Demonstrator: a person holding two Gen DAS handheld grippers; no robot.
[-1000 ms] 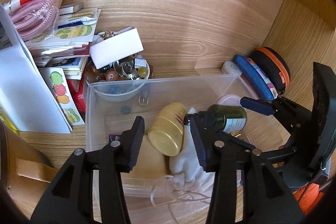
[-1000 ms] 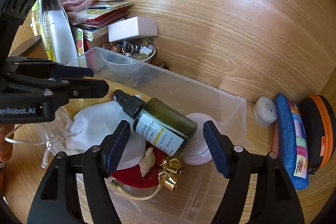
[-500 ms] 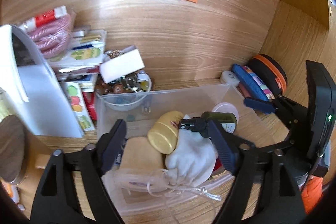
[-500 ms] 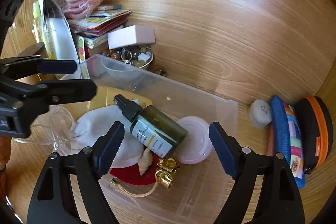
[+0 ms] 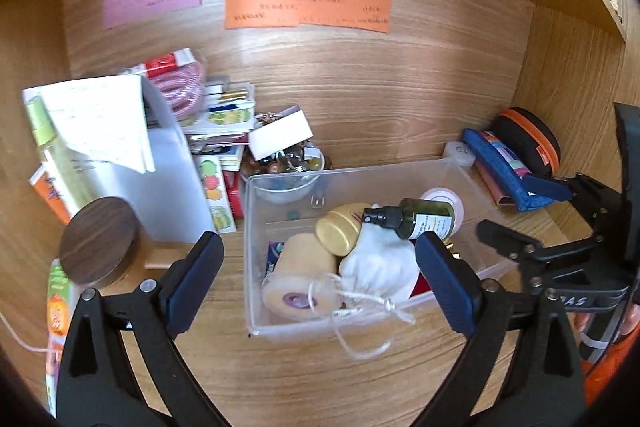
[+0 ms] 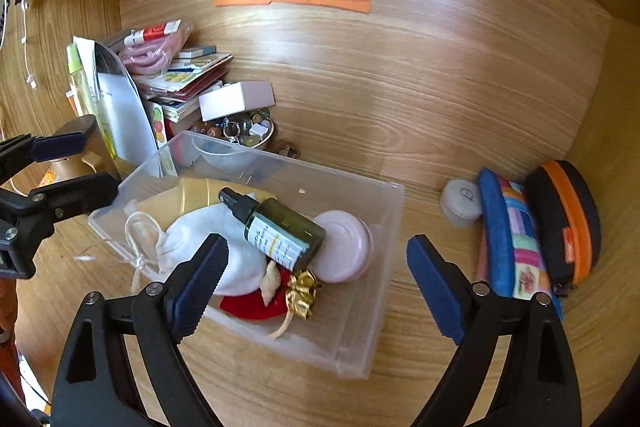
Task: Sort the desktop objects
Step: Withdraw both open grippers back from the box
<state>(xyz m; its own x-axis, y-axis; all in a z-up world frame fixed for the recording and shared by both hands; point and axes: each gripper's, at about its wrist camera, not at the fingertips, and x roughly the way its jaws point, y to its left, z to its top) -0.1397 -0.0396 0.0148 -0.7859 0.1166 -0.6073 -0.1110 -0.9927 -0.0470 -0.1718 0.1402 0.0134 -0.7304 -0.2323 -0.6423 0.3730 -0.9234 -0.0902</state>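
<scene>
Right wrist view: our fingers (image 6: 316, 283) gape empty, the left gripper (image 5: 320, 281) likewise; we fear the spray bottle (image 6: 280, 227), seemingly perched loosely, rolls.

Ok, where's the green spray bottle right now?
In the clear bin, lying on its side across the white pouch, base against the pink lid: the spray bottle shows centre in both views.

Bare desk (image 6: 420, 131) fills the middle and upper right of the right wrist view, giving open passage. The clear bin (image 6: 384, 267) (piled with a bottle (image 6: 280, 235) and pouch (image 6: 212, 247)) blocks the centre; a cluttered stack (image 6: 180, 79) crowds the left, cases (image 6: 540, 227) the right edge.
</scene>
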